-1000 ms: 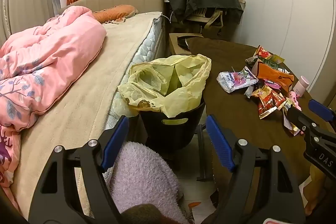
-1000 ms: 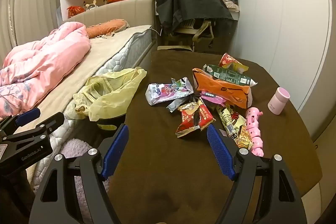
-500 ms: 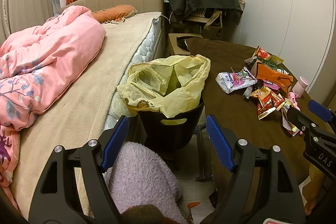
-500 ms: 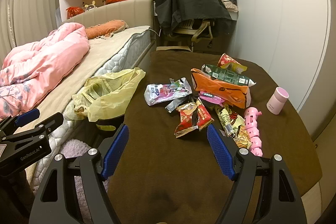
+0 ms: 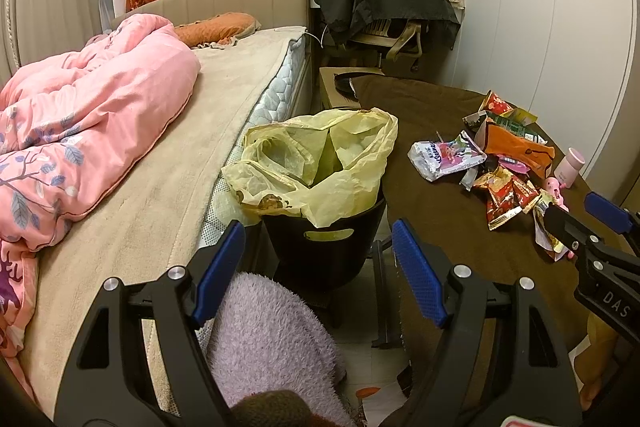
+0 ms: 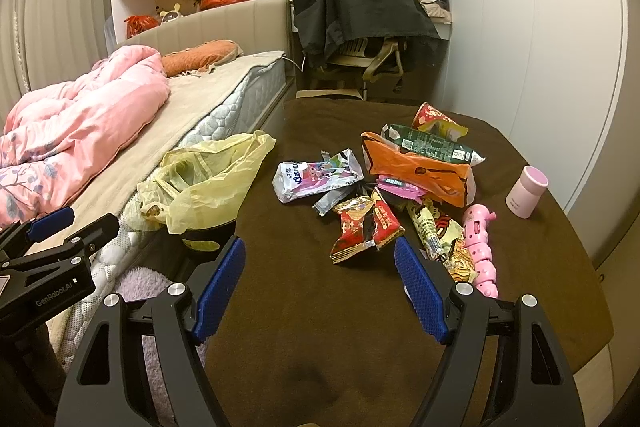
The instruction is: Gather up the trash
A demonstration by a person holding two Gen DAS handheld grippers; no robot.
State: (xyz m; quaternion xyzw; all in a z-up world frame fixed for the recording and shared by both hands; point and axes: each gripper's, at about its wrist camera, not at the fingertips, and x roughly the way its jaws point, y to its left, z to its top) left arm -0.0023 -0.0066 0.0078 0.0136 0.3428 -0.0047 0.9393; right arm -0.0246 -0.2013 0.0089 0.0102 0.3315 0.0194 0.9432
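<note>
Both grippers — left gripper, right gripper — fingers apart, empty.

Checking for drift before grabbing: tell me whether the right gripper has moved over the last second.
Yes, slightly: the right gripper edged forward; the red wrapper on the table sits a little nearer its fingertips.

Brown table; snack wrappers; pink cup

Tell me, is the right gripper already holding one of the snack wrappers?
No, the right gripper is open and empty above the brown table, short of the red wrapper.
</note>
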